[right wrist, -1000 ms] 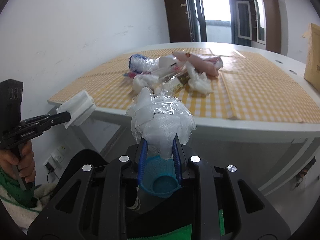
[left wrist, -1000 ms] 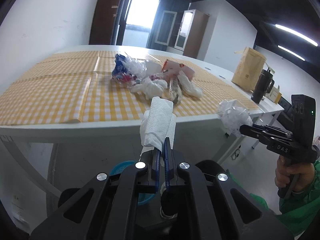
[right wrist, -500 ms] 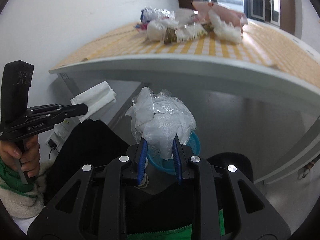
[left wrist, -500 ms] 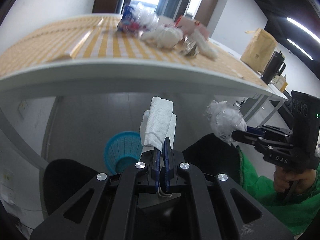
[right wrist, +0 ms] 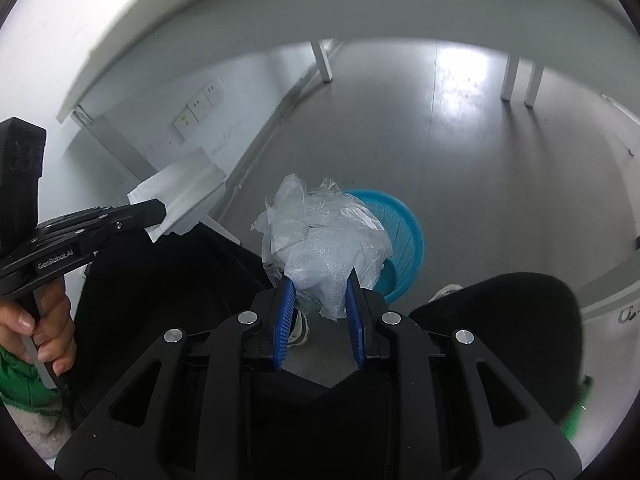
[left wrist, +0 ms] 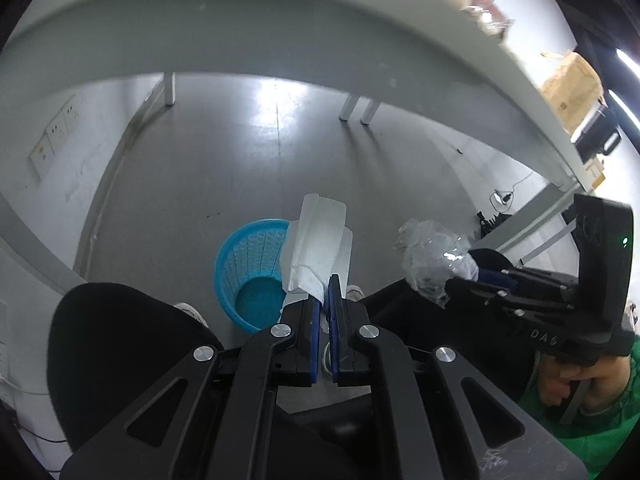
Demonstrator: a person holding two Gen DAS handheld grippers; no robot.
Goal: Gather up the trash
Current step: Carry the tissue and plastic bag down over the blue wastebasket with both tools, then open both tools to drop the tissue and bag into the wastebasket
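Grey floor under the table (left wrist: 280, 44) fills both views, with the blue bin (left wrist: 250, 272) at lower centre between the person's knees. Left gripper (left wrist: 325, 280) pinches a folded tissue (left wrist: 316, 244) upright, and right gripper (right wrist: 320, 284) clamps a crumpled plastic bag (right wrist: 320, 236); both angle down at the bin, likely so each piece drops in on release
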